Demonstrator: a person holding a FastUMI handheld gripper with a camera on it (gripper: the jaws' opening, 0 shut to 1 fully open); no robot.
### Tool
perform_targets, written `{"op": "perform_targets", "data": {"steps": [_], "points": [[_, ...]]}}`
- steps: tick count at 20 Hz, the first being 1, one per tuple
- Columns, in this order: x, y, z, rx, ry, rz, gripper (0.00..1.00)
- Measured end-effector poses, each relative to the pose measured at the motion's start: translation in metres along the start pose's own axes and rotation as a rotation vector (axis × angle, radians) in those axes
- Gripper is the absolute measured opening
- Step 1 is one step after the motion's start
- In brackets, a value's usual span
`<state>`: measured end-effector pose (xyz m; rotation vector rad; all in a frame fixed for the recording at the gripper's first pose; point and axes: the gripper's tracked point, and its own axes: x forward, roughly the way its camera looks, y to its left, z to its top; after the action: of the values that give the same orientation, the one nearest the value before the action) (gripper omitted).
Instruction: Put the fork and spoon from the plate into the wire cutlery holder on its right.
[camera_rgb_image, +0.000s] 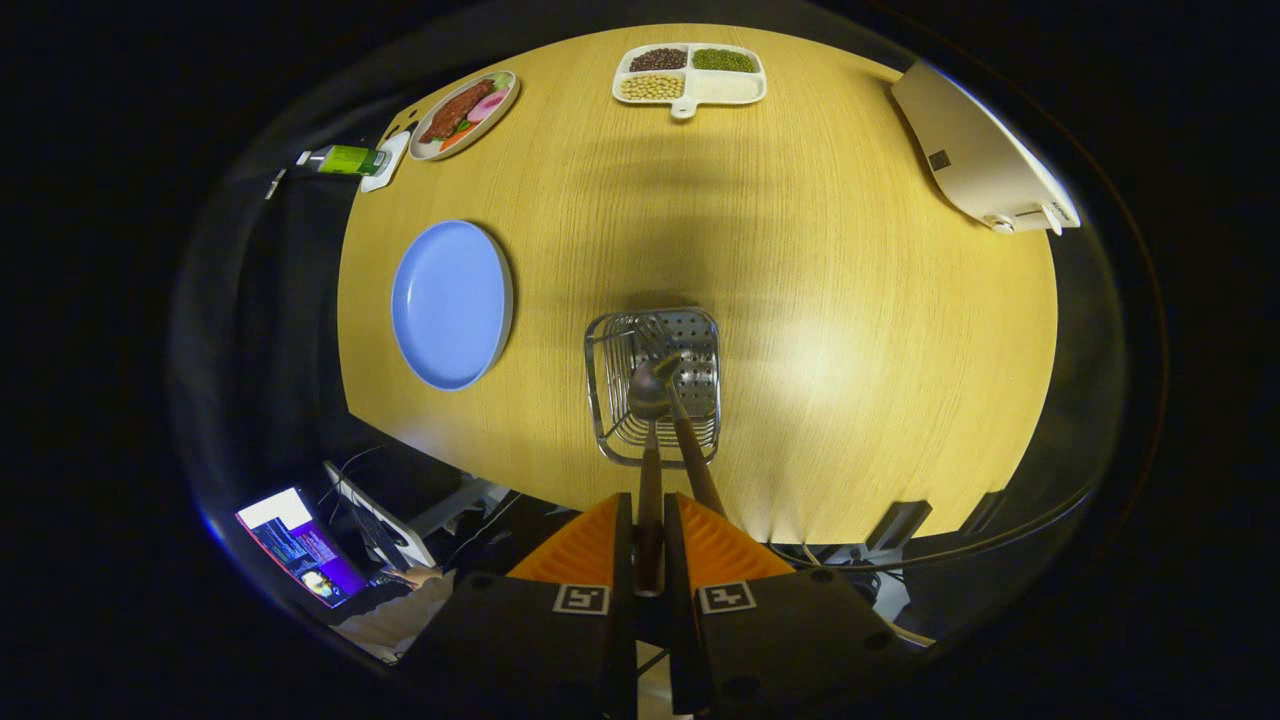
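Now spoon (648, 400) between claw (648, 540) fingers.

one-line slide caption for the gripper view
Gripper shut on spoon above the wire cutlery holder; fork already inside, blue plate empty.

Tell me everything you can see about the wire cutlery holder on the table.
The silvery wire cutlery holder is a rectangular basket of thin metal wires with a perforated plate at its far end. It stands on the pale wooden table, right of the empty round blue plate. A wooden-handled utensil already leans inside. The gripper holds the wooden-handled metal spoon bowl-down above its opening.
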<state>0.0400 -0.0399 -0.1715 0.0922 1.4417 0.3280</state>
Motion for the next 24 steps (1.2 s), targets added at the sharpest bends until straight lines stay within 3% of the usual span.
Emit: {"op": "perform_targets", "data": {"steps": [3, 4, 5, 8, 18, 24], "points": [[-0.010, 0.011, 0.007, -0.021, -0.064, 0.024, 0.52], [-0.015, 0.017, 0.008, -0.030, -0.088, 0.035, 0.55], [-0.020, 0.023, 0.009, -0.042, -0.112, 0.049, 0.76], [-0.034, 0.039, 0.009, -0.074, -0.187, 0.077, 0.98], [-0.106, 0.084, 0.017, -0.131, -0.575, 0.148, 0.99], [-0.151, 0.092, 0.023, -0.156, -0.868, 0.090, 0.99]]}}
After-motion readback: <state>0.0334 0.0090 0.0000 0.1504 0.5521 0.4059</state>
